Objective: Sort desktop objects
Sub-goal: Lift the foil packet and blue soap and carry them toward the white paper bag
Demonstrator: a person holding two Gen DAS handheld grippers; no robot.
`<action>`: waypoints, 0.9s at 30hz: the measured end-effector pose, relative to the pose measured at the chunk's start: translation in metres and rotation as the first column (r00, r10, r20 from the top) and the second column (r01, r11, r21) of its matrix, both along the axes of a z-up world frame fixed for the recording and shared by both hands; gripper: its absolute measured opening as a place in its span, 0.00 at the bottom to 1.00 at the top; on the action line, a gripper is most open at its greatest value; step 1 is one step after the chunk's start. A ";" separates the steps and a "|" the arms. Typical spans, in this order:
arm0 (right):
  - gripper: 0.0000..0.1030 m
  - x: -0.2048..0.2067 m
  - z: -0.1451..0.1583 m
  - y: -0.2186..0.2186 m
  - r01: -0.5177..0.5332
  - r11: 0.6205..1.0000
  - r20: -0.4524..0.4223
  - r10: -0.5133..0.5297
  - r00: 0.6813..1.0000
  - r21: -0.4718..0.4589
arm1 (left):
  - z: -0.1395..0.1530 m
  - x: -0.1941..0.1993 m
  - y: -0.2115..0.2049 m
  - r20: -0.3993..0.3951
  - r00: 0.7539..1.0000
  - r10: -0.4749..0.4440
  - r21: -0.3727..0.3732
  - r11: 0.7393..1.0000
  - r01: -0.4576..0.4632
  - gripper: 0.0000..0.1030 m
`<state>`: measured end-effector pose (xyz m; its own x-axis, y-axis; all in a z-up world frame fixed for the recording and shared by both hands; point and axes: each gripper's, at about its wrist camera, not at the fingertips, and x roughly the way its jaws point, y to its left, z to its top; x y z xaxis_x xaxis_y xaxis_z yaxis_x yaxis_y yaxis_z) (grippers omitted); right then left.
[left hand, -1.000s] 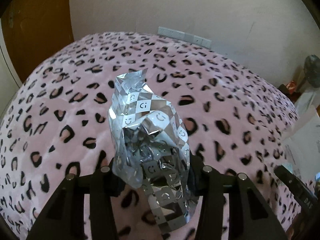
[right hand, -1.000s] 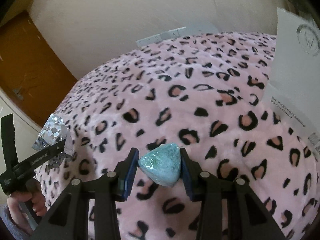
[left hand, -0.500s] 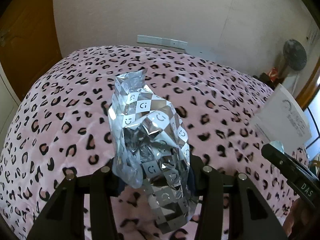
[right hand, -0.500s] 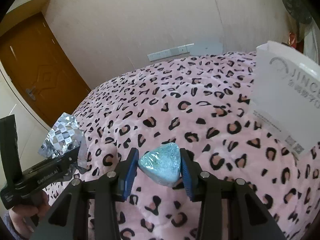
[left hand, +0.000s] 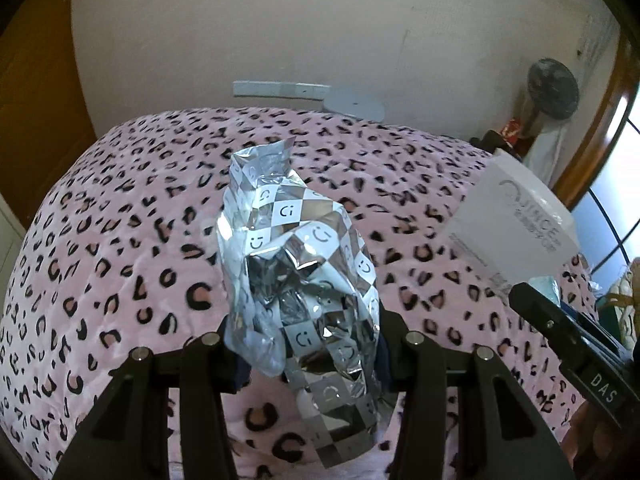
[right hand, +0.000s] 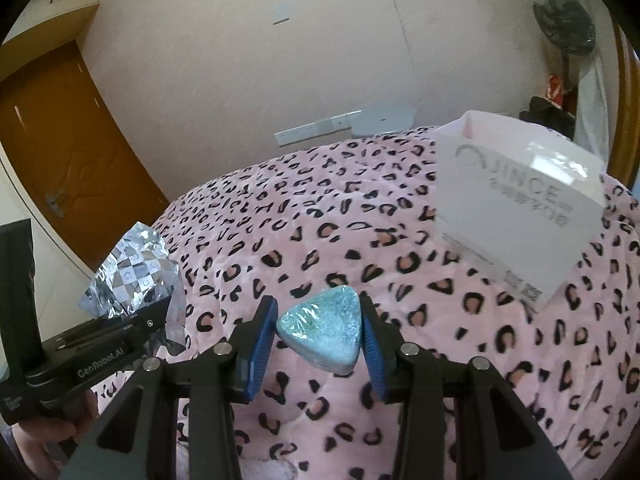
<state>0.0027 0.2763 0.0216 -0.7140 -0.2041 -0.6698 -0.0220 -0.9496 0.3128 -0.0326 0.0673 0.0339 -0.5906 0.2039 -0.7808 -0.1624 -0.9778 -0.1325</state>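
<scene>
- Compared with a second ago, both wrist views are taking in far more of the wall, the brown door (right hand: 60,152) and the standing fan (right hand: 564,20), and the pink leopard-print blanket (right hand: 340,216) is sitting lower and looking smaller in the frame; both grippers have been rising away from it.
- The white box (right hand: 520,208), cut off at the right edge of the right wrist view a second ago, is now showing whole in the upper right of that frame, resting on the blanket with grey lettering on its side. Its top face is catching glare, and what is inside cannot be told.
- The left gripper (left hand: 308,344) is still clamping the crinkled silver checkered foil bag (left hand: 296,280) at lower centre of the left wrist view, the bag standing upright between the black fingers and hanging above the blanket. What the bag is holding cannot be told.
- The right gripper (right hand: 318,336) is staying closed on the light-blue triangular wrapped item (right hand: 324,332), its blue pads (right hand: 260,344) pressing both sides, at lower centre of the right wrist view.
- In the right wrist view the left gripper and foil bag are appearing at lower left, with a hand (right hand: 52,428) gripping the handle.
</scene>
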 end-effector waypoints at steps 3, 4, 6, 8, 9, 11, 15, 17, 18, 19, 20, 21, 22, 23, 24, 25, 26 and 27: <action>0.40 0.009 0.008 0.012 0.026 1.000 -0.016 -0.026 1.000 0.006 | 0.008 0.002 0.016 -0.011 0.999 -0.032 0.004 0.999 0.032 0.47; 0.40 0.011 0.011 0.016 0.033 0.999 -0.019 -0.033 0.999 0.006 | 0.010 0.002 0.021 -0.014 0.999 -0.042 0.005 0.999 0.042 0.47; 0.40 0.015 0.016 0.025 0.046 0.999 -0.024 -0.046 0.999 0.006 | 0.015 0.003 0.033 -0.018 0.998 -0.066 0.013 0.998 0.066 0.47; 0.40 0.019 0.018 0.032 0.056 0.998 -0.022 -0.056 0.998 0.002 | 0.017 0.003 0.043 -0.020 0.996 -0.086 0.018 0.996 0.086 0.47; 0.40 0.021 0.019 0.036 0.064 0.998 -0.022 -0.064 0.998 -0.001 | 0.019 0.003 0.049 -0.021 0.995 -0.096 0.019 0.995 0.096 0.47; 0.40 0.022 0.020 0.042 0.077 0.997 -0.023 -0.077 0.997 0.001 | 0.020 0.003 0.058 -0.020 0.993 -0.113 0.021 0.993 0.114 0.47; 0.40 0.026 0.023 0.051 0.097 0.995 -0.025 -0.097 0.995 0.007 | 0.022 0.004 0.075 -0.018 0.989 -0.145 0.018 0.989 0.145 0.47; 0.40 0.027 0.024 0.056 0.106 0.994 -0.025 -0.106 0.994 0.008 | 0.022 0.005 0.084 -0.017 0.986 -0.164 0.015 0.986 0.164 0.47; 0.40 0.030 0.024 0.058 0.113 0.994 -0.027 -0.112 0.993 0.009 | 0.022 0.005 0.087 -0.017 0.985 -0.171 0.015 0.985 0.171 0.47; 0.40 0.031 0.025 0.061 0.119 0.993 -0.028 -0.118 0.993 0.011 | 0.023 0.006 0.091 -0.017 0.983 -0.181 0.014 0.983 0.181 0.47; 0.40 0.032 0.026 0.063 0.125 0.992 -0.028 -0.124 0.992 0.013 | 0.023 0.007 0.094 -0.017 0.982 -0.188 0.013 0.982 0.188 0.47; 0.40 0.034 0.026 0.065 0.131 0.991 -0.030 -0.130 0.991 0.014 | 0.023 0.007 0.098 -0.016 0.980 -0.198 0.012 0.980 0.198 0.47; 0.40 0.034 0.027 0.067 0.136 0.991 -0.030 -0.136 0.990 0.015 | 0.023 0.008 0.101 -0.015 0.978 -0.207 0.011 0.978 0.207 0.47; 0.40 0.035 0.027 0.070 0.142 0.990 -0.030 -0.142 0.989 0.017 | 0.023 0.009 0.103 -0.016 0.977 -0.212 0.011 0.977 0.212 0.47; 0.40 0.037 0.028 0.072 0.149 0.989 -0.031 -0.148 0.988 0.020 | 0.023 0.009 0.107 -0.015 0.975 -0.220 0.011 0.975 0.220 0.47; 0.40 0.038 0.028 0.074 0.154 0.988 -0.032 -0.153 0.988 0.022 | 0.023 0.010 0.109 -0.015 0.974 -0.225 0.011 0.974 0.225 0.47; 0.40 0.039 0.029 0.075 0.157 0.987 -0.032 -0.157 0.987 0.023 | 0.024 0.011 0.111 -0.016 0.973 -0.229 0.011 0.973 0.229 0.47; 0.40 0.040 0.030 0.077 0.161 0.987 -0.033 -0.160 0.987 0.025 | 0.024 0.012 0.113 -0.016 0.972 -0.233 0.011 0.972 0.233 0.47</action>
<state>0.0429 0.3528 0.0515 -0.7563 -0.0674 -0.6508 -0.1654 -0.9427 0.2898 -0.0206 0.1801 0.0581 -0.5370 0.3471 -0.7689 -0.3875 -0.9111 -0.1406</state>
